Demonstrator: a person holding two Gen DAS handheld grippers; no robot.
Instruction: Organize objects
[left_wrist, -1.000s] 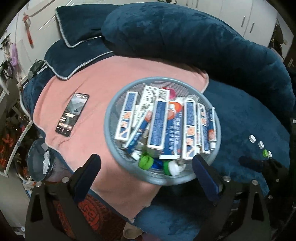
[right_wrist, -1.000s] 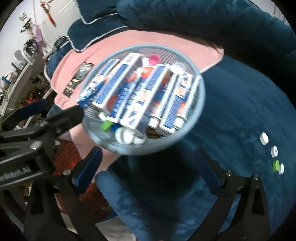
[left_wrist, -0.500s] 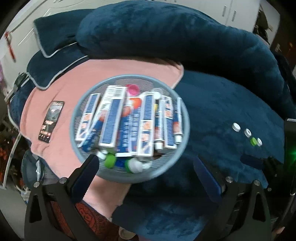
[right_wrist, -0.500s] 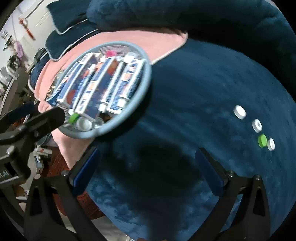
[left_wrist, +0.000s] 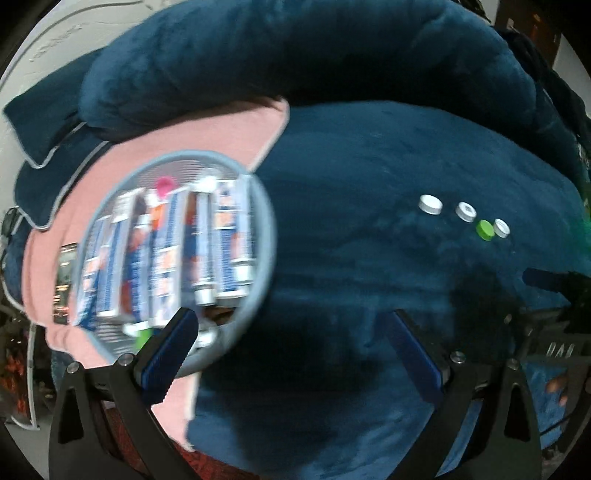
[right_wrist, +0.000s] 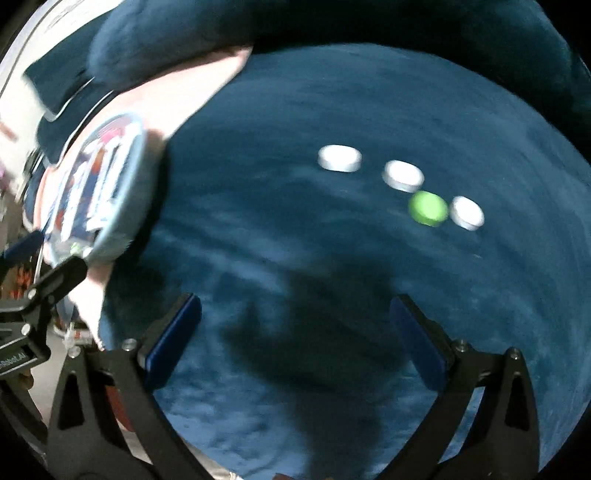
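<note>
Both views swung right toward caps (right_wrist: 402, 173); left gripper (left_wrist: 291, 347), right gripper (right_wrist: 295, 332) jaws spread wide, holding nothing.

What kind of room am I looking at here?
Probably a bedroom or living room at home: a plush blue cushion with a bolster, a pink towel, and piped pillows at the edge.
</note>
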